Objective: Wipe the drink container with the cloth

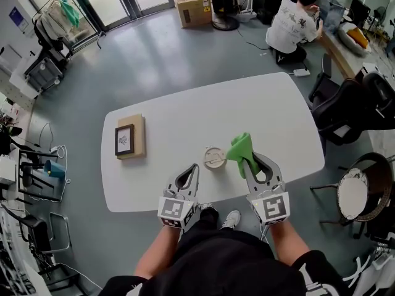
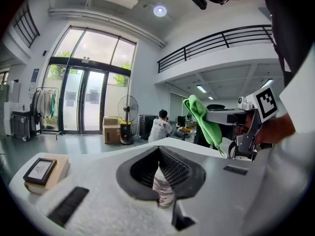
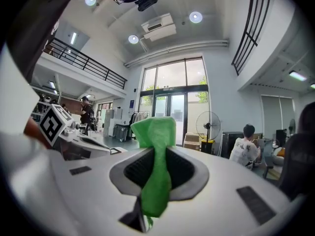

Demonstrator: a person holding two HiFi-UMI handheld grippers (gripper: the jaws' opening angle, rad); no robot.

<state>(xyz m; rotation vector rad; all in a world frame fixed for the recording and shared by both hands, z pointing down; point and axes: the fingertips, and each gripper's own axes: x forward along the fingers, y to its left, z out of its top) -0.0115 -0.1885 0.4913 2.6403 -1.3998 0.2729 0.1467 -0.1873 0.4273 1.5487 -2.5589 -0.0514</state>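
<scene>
The right gripper clamps the green cloth just beside the drink container; the left gripper is closed.

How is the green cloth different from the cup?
The cloth is green and floppy; the cup is pale and round. The cloth is pinched in the right gripper; the cup stands on the white table. Both are near the table's front edge.
</scene>
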